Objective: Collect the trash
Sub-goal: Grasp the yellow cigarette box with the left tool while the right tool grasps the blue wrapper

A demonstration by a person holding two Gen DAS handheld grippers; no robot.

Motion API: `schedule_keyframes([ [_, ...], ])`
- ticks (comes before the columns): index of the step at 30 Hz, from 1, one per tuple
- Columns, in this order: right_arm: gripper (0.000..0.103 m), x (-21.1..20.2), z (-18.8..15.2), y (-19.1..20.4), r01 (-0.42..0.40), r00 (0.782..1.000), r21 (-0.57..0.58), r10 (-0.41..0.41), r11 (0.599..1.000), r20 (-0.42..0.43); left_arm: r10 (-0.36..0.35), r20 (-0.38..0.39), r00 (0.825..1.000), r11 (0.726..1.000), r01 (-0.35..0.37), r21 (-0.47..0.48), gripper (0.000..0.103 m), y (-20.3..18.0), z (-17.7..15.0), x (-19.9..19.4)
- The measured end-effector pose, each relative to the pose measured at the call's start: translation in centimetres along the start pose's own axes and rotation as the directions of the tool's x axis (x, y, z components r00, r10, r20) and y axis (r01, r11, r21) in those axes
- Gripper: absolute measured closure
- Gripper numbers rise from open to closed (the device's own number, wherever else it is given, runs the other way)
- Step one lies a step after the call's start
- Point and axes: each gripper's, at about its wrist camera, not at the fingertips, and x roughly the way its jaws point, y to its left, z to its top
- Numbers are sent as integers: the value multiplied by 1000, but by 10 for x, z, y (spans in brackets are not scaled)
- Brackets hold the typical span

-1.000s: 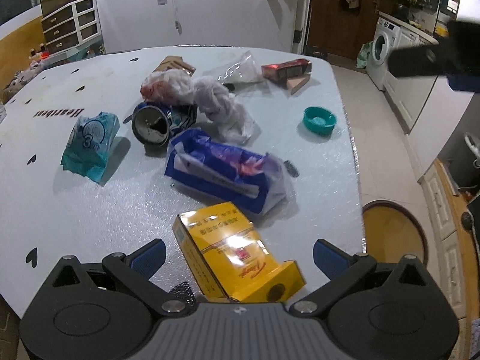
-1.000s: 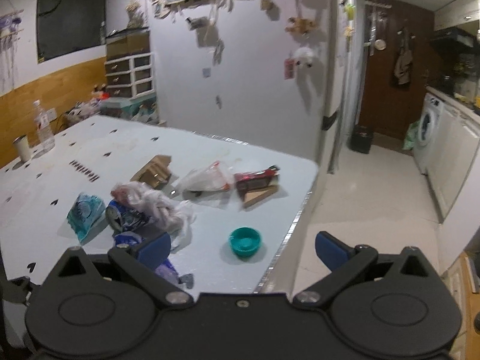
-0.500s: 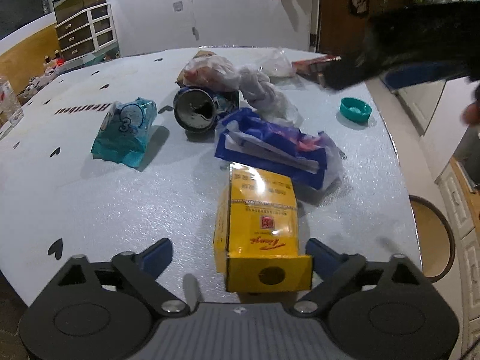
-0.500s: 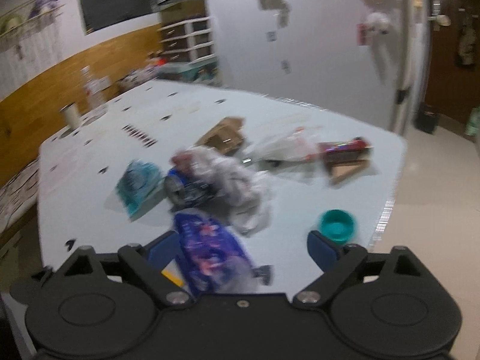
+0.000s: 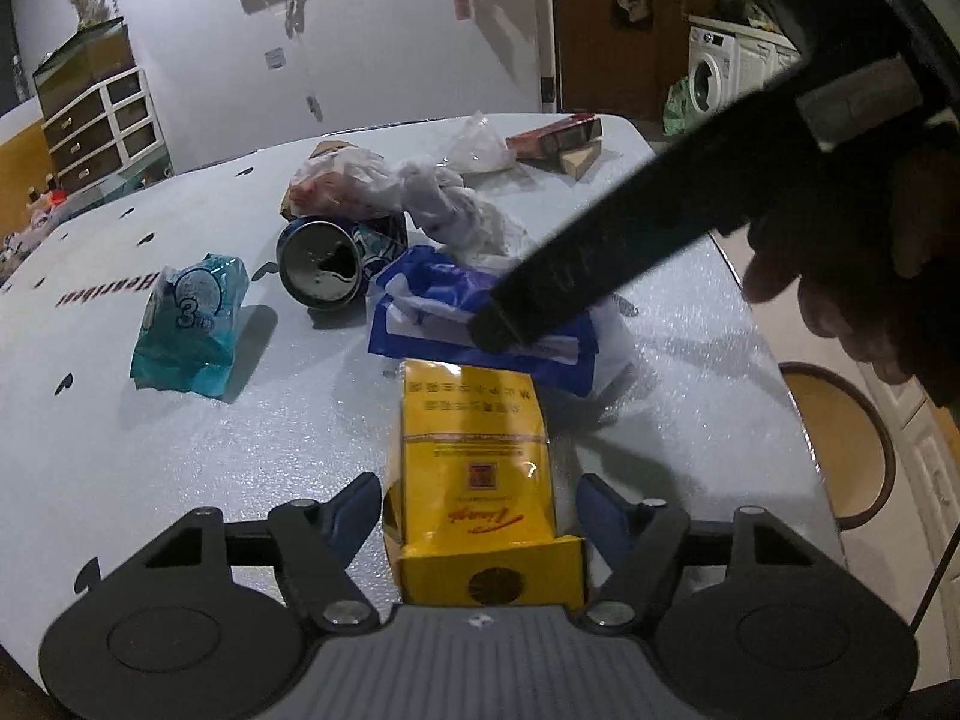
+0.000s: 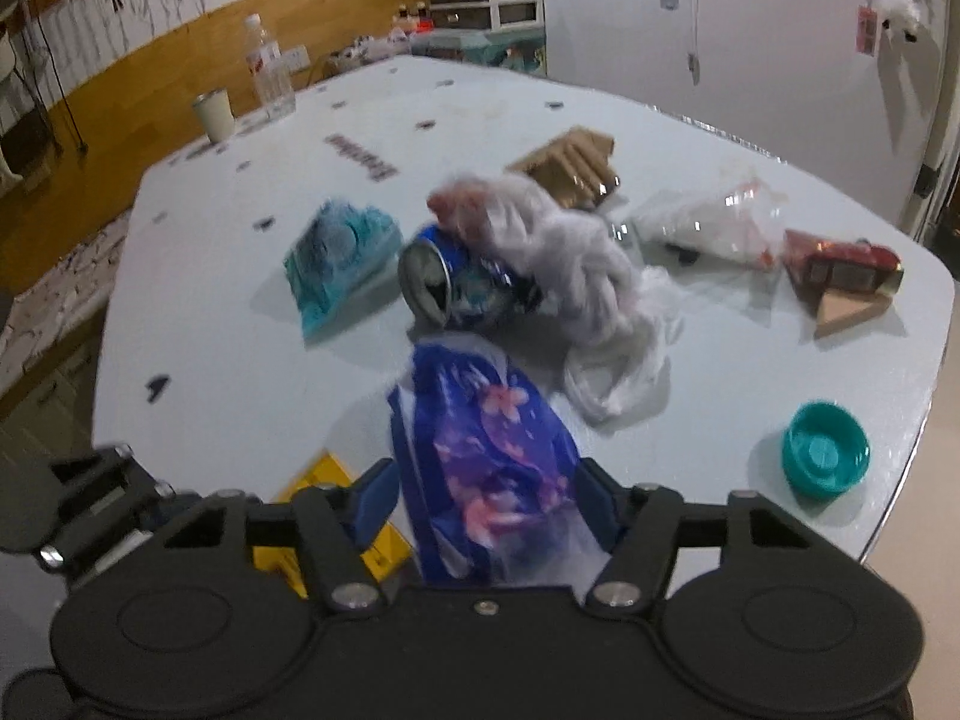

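A yellow carton [image 5: 474, 468] lies lengthwise on the white table [image 5: 150, 468], between the fingers of my left gripper [image 5: 477, 501]. Its jaws are closing, and the blue pads sit close on both sides of the carton. A blue-purple flowered plastic pack [image 6: 492, 468] lies between the fingers of my right gripper [image 6: 487, 504], whose jaws are also closing on it. In the left wrist view the right gripper [image 5: 600, 252] is a dark bar reaching down over this pack [image 5: 432, 294], with a hand [image 5: 852, 300] behind it. The carton's corner [image 6: 324, 480] shows beside the left gripper [image 6: 90, 498].
Behind lie a crushed blue can [image 5: 327, 264], a teal tissue pack [image 5: 192, 324], knotted white bags [image 5: 444, 204], a clear bag [image 5: 480, 147], a red box [image 5: 555, 135], cardboard [image 6: 570, 168] and a teal cap [image 6: 825, 456]. The table edge and a round stool [image 5: 840, 450] are to the right.
Both grippers' jaws have narrowed. The right gripper has swung down from the far view onto the blue-purple pack. The yellow carton now lies straight between the left fingers.
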Motion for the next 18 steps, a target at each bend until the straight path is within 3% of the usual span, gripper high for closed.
schedule_keyframes([
  [5,47,1,-13,-5,-2,1000,27,2,1000,-5,7,7,1000,1000,-7,9,31,0,3,3],
  [13,71,-10,-25,-8,-5,1000,88,3,996,24,1,-28,1000,1000,-2,-29,52,7,6,8],
  [18,79,-26,-29,-12,-2,998,138,-7,990,65,4,-32,999,996,-7,-85,53,15,9,3],
])
